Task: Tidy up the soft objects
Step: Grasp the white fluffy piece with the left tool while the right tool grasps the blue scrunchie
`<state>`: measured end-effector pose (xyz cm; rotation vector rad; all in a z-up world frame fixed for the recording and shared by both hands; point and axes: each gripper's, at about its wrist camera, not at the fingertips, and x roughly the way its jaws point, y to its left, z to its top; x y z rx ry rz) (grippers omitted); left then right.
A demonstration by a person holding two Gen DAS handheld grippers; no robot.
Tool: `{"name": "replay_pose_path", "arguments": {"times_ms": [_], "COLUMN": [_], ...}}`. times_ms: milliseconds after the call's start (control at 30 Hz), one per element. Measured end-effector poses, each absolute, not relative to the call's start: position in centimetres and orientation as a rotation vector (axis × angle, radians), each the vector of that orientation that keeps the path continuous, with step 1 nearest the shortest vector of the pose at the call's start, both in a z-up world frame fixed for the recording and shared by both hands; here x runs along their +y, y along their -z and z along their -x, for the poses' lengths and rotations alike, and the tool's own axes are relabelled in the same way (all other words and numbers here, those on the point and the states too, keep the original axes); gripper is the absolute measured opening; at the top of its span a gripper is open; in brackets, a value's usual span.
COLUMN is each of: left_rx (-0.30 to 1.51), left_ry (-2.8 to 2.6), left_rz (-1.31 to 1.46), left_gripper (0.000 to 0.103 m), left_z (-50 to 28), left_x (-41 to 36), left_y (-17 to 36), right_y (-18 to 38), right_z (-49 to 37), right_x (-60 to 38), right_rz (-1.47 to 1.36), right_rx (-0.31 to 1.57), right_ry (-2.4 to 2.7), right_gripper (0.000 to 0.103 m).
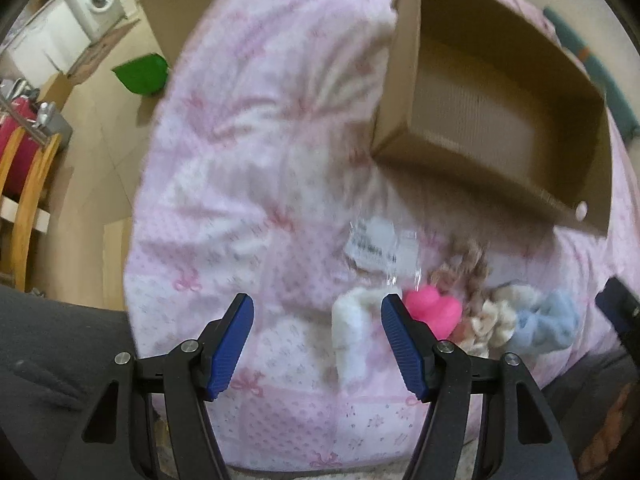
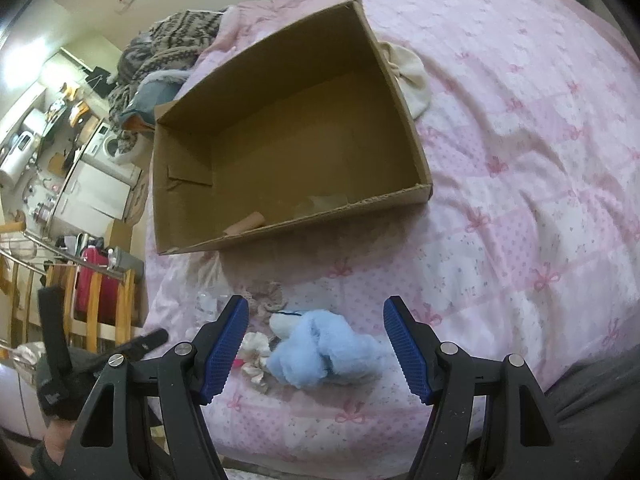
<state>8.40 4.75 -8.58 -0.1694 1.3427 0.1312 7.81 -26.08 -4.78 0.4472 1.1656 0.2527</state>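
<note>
The left gripper (image 1: 317,340) hangs released over the pink quilt (image 1: 248,184), its blue pads apart with nothing between them but bedding, the white fluffy piece (image 1: 352,336) lying just inside the right-hand pad. The right gripper (image 2: 316,344) is likewise released, its jaws straddling the pale blue fluffy scrunchie (image 2: 320,352) without pressing it. The soft things sit in a loose cluster near the quilt's near edge: a bright pink plush (image 1: 434,312), a cream scrunchie (image 1: 492,320), a brownish crocheted one (image 1: 468,268) and a crinkled clear wrapper with a label (image 1: 380,246). Beyond them the cardboard box (image 2: 416,196) stands open on the bed, holding only a scrap of card and a bit of film. By my reading the step in hand is the first pick, both claws lowering toward the pile and nothing yet gathered. The next move calls for the right claw to sink until its pads flank the blue scrunchie's bulk, close gently, then lift it clear and carry it forward over the box's near wall; the left needs shifting toward the white piece before closing
</note>
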Motion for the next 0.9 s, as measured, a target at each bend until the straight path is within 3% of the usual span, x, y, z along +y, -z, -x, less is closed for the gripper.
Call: {"name": "replay_pose_path", "arguments": {"times_ms": [100, 267, 367, 667, 900], "left_rx": [1.41, 1.477, 1.499, 1.417, 1.312], "left_ry": [-0.114, -0.082, -0.052, -0.028, -0.053], "left_rz": [0.159, 0.135, 0.126, 0.11, 0.089], "left_gripper": [0.063, 0.052, 0.023, 0.021, 0.021], "left_z": [-9.0, -10.2, -10.2, -8.5, -7.0], "left_x": [4.0, 2.7, 2.1, 2.2, 3.0], "left_y": [10.6, 13.2, 13.9, 11.3, 8.2], "right_y": [5.0, 5.4, 5.5, 8.4, 9.5], "right_z": [-7.9, -7.9, -7.9, -8.4, -8.3], "right_x": [-26.2, -26.7, -27.2, -26.1, -22.5], "right_rz": [-0.458, -0.47, -0.488, -0.505, -0.334], "right_rx": [1.174, 1.187, 1.194, 1.346, 1.401], "right_ry": [-0.248, -0.231, -0.216, -0.256, -0.288], "right_gripper": [0.073, 0.073, 0.073, 0.073, 0.073]}}
